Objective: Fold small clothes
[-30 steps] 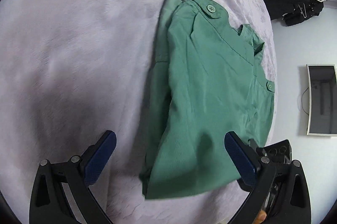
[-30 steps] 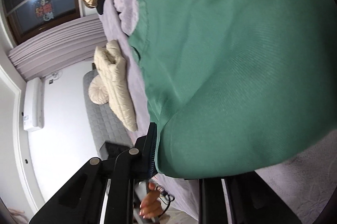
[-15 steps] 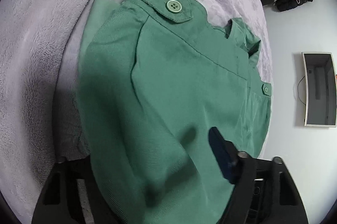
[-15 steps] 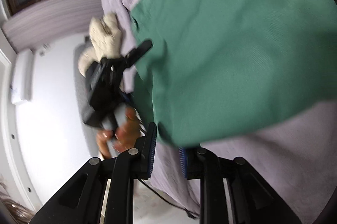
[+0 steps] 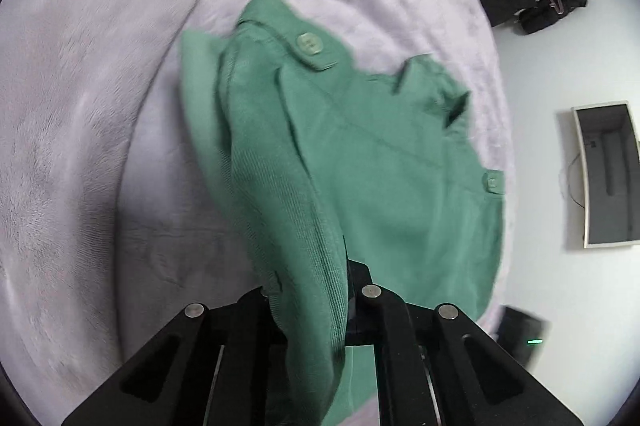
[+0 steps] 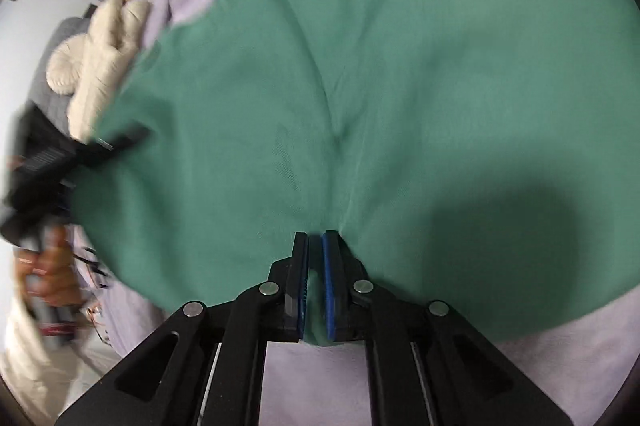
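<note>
Both the left gripper [image 5: 312,290] and the right gripper [image 6: 316,286] have just closed their jaws on the near edge of the green shirt [image 5: 360,153] lying on the purple bed [image 5: 80,105], probably to fold it over.

A small green shirt [image 5: 384,161] of ribbed weave is spread on the lilac bed cover, close to the bed's right edge as seen from the left wrist. Two buttoned shoulder tabs and an open collar are seen at its far end. Its near hem is gathered and lifted off the bed at two points. The rest [image 6: 400,73] is draped in soft creases, slightly blurred.
</note>
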